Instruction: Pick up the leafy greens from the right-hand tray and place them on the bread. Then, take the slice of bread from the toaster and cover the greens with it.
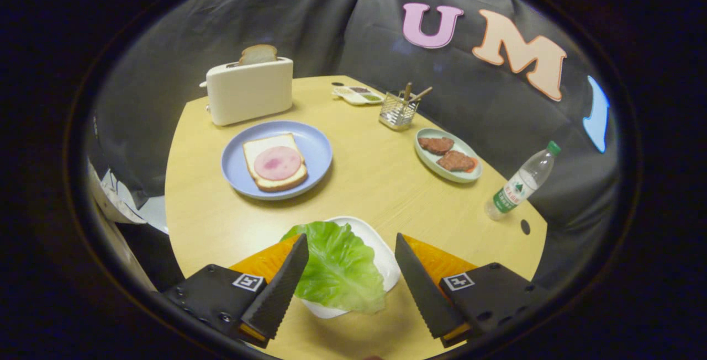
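1. The jaws (pixel 352 255) stand released, wide apart, with the lettuce leaf (pixel 338 266) between them; whether the left finger (pixel 281 285) touches the leaf I cannot tell.
2. The leaf lies on a white tray (pixel 381 249) on the desk (pixel 381 183), overhanging its near rim.
3. At 11 o'clock beyond the fingers, a blue plate (pixel 317 144) holds bread (pixel 262 183) topped with a ham slice (pixel 277 162).
4. Farther at 11 o'clock, a toaster (pixel 251 92) holds an upright bread slice (pixel 257 54).
5. At 1 o'clock sits a dish of patties (pixel 448 155); at 2 o'clock, a bottle (pixel 522 182).
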`<state>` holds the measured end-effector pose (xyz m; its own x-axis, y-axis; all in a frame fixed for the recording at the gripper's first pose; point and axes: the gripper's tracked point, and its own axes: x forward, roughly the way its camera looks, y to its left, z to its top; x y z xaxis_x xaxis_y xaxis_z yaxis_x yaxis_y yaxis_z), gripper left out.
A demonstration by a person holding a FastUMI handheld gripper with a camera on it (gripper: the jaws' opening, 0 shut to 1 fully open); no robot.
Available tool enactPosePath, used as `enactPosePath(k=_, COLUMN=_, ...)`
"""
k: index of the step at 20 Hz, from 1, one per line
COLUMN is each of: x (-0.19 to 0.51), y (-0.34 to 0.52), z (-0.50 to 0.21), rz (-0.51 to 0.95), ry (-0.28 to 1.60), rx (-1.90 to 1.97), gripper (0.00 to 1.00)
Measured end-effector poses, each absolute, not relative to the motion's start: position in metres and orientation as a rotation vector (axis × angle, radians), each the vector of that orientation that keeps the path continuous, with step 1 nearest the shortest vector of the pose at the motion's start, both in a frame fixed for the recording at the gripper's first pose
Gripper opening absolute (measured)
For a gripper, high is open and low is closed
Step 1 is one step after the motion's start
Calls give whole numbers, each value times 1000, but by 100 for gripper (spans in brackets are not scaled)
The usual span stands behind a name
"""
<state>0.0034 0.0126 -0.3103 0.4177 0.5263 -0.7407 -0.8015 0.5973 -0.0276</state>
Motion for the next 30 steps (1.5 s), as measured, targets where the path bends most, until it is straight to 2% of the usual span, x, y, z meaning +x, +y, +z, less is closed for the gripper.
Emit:
enactPosePath(k=10, x=-12, y=13, z=-361, rz=857, ry=884, rx=-419, gripper=100)
enactPosePath(k=21, x=-24, y=12, z=-378, rz=803, ry=1012, rx=-299, gripper=98)
enactPosePath(k=25, x=-25, y=12, z=-378, rz=768, ry=1036, rx=-263, gripper=90)
enactPosePath(k=30, x=-32, y=18, z=-377, rz=757, ry=1036, rx=-276, gripper=43)
